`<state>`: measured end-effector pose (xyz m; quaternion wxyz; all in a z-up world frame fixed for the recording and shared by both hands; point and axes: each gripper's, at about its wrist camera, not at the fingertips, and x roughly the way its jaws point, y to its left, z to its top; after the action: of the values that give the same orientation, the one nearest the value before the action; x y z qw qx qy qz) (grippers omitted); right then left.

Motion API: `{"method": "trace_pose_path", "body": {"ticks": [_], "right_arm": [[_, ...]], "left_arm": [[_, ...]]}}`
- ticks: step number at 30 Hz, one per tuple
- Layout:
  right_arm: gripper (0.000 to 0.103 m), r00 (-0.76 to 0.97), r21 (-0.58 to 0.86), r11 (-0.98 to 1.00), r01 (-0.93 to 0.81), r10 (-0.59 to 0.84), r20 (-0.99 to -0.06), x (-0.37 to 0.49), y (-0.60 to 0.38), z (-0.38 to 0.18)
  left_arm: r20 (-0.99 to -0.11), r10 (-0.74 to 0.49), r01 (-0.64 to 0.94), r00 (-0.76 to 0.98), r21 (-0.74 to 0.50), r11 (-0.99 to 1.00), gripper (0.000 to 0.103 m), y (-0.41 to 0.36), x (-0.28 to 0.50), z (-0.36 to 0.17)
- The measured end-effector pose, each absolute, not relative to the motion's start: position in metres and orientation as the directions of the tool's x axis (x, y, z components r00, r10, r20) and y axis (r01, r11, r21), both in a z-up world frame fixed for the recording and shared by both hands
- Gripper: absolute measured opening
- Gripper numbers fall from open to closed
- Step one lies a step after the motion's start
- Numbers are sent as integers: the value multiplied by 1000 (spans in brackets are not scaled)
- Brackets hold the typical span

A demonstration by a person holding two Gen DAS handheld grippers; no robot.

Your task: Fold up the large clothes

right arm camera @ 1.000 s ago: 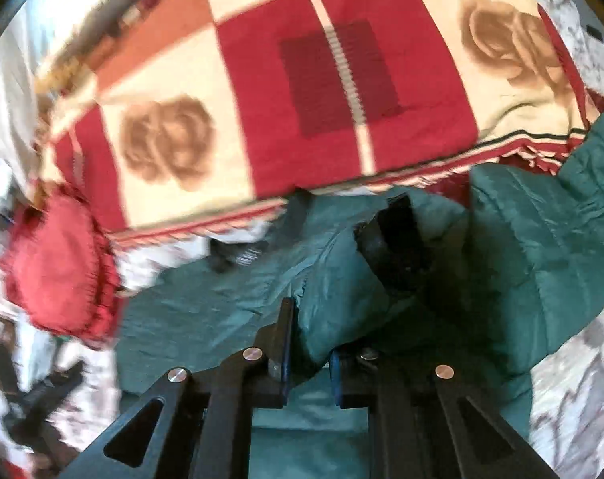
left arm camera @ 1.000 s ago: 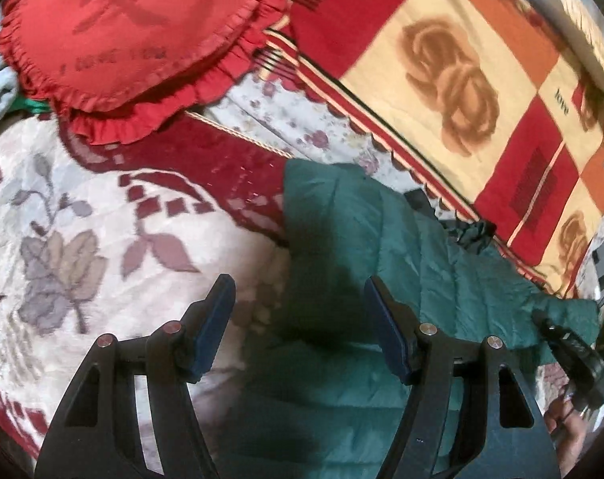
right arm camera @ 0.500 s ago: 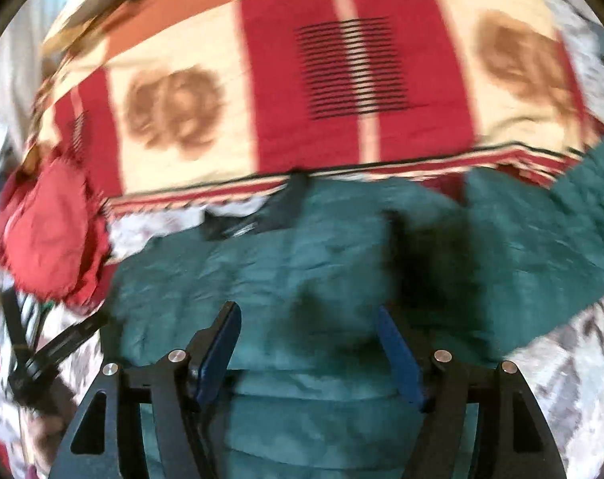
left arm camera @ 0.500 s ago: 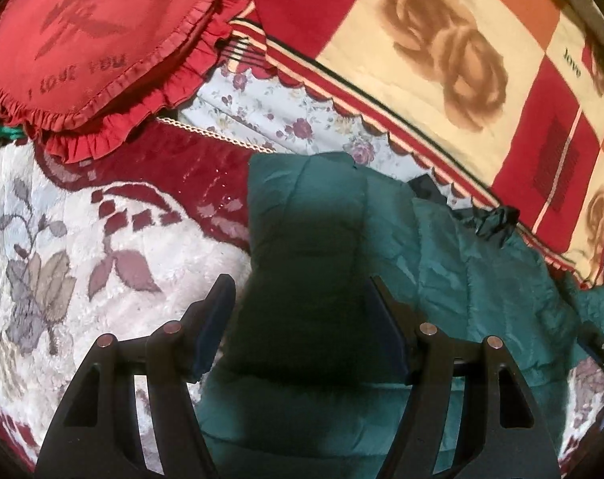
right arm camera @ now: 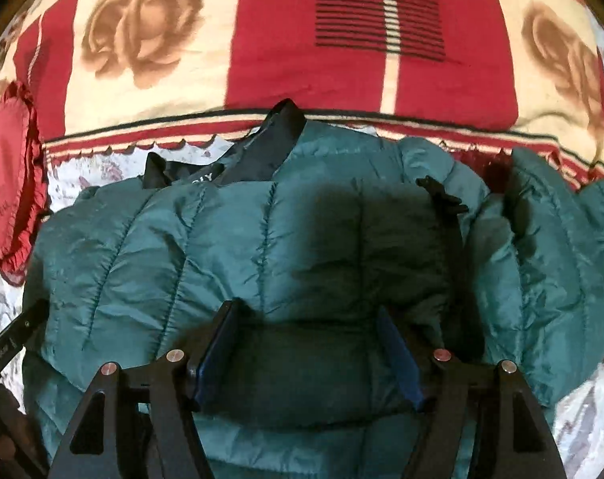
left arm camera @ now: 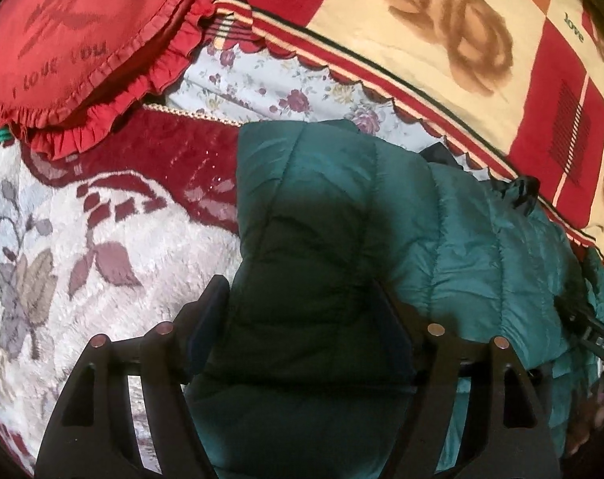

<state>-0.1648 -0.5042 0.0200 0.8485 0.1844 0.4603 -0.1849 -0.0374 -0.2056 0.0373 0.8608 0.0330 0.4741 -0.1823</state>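
A teal quilted puffer jacket [left arm camera: 441,231] [right arm camera: 230,247] lies spread on the bed, its dark lining [right arm camera: 278,147] showing at the far edge. One sleeve [right arm camera: 561,263] trails off to the right. My left gripper [left arm camera: 302,319] hovers low over the jacket's left end; its jaws are opening, the padded cloth lies under and between them, and the pads do not press on it. My right gripper [right arm camera: 307,343] stands open over the jacket's middle fold with nothing pinched. Each gripper shows at the edge of the other's view.
A red frilled cushion [left arm camera: 74,40] [right arm camera: 6,167] lies at the far left. A red and cream rose-patterned blanket [left arm camera: 461,40] [right arm camera: 341,60] runs along the far side. The jacket rests on a white bedspread with leaf patterns [left arm camera: 62,263] and a flowered sheet [left arm camera: 262,84].
My right gripper let go of the bunched jacket fold and opened; the fold now lies flat. My left gripper sank closer to the jacket and its jaws spread a little wider.
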Motion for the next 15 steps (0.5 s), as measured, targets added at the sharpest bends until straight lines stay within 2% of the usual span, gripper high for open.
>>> {"method": "trace_pose_path", "body": {"ticks": [8, 11, 15], "right_arm": [[68, 621, 233, 881, 412, -85, -779, -186, -479, 59], [68, 594, 205, 896, 394, -78, -800, -175, -467, 50], [69, 555, 141, 907, 396, -115, -824, -166, -461, 27]], "left_arm": [[-826, -276, 344, 491, -107, 933, 75, -206, -38, 35], [-828, -277, 331, 488, -117, 936, 79, -205, -37, 33], [-830, -289, 321, 477, -142, 936, 79, -203, -34, 30]]}}
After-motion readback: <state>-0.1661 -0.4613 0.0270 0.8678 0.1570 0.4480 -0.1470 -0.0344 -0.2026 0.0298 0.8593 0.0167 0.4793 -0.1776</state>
